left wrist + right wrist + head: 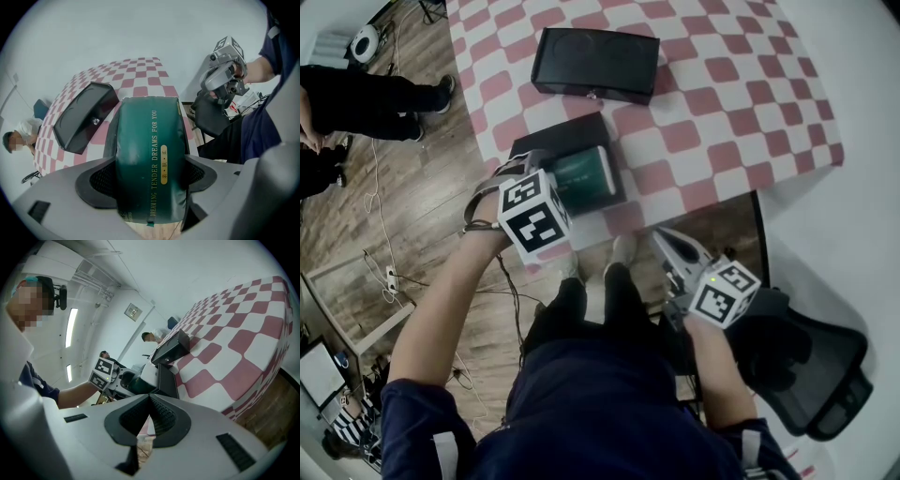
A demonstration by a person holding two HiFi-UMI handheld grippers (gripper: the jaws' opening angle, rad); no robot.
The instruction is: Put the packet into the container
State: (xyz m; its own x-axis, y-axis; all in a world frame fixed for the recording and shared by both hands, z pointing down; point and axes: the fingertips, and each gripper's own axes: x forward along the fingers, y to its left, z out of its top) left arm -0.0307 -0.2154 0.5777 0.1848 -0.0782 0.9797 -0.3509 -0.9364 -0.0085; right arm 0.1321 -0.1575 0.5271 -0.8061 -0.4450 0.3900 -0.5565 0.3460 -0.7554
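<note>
A dark green packet (584,173) with gold print is clamped between the jaws of my left gripper (553,190). It hangs over a flat black container (564,141) at the table's near edge. In the left gripper view the packet (147,154) fills the gap between the jaws, and the container's dark rim (109,136) shows on both sides of it. My right gripper (673,246) is off the table, to the right and nearer to me, with its jaws closed together and nothing in them (149,414).
A second black box (595,62) with a small clasp lies farther back on the red-and-white checked tablecloth (722,103). A black office chair (811,361) stands at the right. People are at the far left on the wooden floor (422,178).
</note>
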